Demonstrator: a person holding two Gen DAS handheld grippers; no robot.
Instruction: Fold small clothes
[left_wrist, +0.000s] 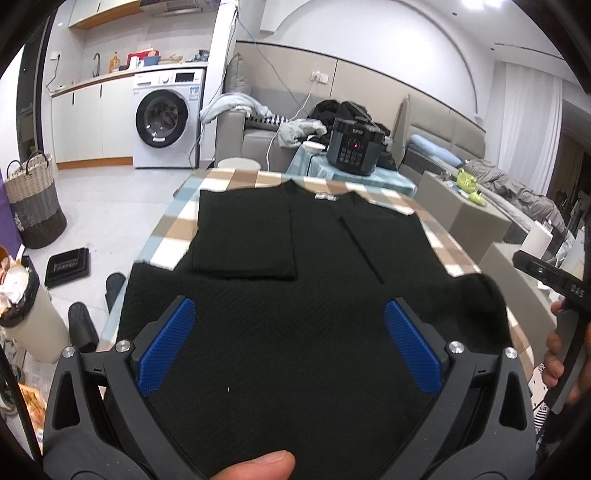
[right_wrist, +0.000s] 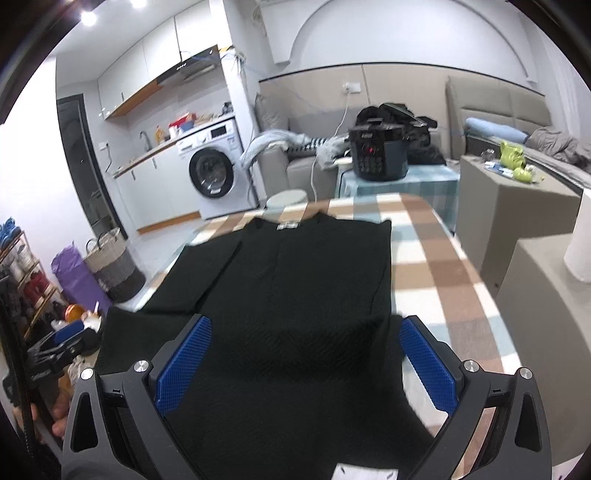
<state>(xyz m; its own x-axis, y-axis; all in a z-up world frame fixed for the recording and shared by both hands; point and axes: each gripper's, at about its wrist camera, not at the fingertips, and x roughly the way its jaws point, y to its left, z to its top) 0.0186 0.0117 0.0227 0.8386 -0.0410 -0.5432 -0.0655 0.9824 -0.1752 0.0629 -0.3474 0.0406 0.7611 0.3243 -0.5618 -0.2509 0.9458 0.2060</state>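
Garment (left_wrist: 314, 258): a black knit top is spread over the checked cloth (left_wrist: 173, 225) on the desk, filling the centre and lower half of both views; its collar label (left_wrist: 325, 196) is seen at the far edge.
Folded part: a sleeve or side panel is laid back over the body, left of centre in the left wrist view; which it is cannot be told.
Near hem: it is hidden under the gripper bodies at the bottom of both views.
Left gripper (left_wrist: 290, 321): blue fingers (left_wrist: 168, 343) are held wide apart above the black fabric; nothing is clamped between them. Whether the tips touch the fabric cannot be told.
Right gripper (right_wrist: 304, 338): blue fingers (right_wrist: 184, 365) are likewise spread apart over the garment's right half, with nothing gripped.
Thumb (left_wrist: 258, 467): a fingertip is cut off by the bottom edge of the left wrist view.
White patch (right_wrist: 365, 474): it is cut off at the bottom edge of the right wrist view; what it is cannot be made out.
Cooker (left_wrist: 352, 151): it is seen on a smaller covered stand beyond the desk, upper centre.
Washer (left_wrist: 166, 118): it is seen at upper left.
Desk edges: the fabric edges and cloth pattern are blurred at the far left.
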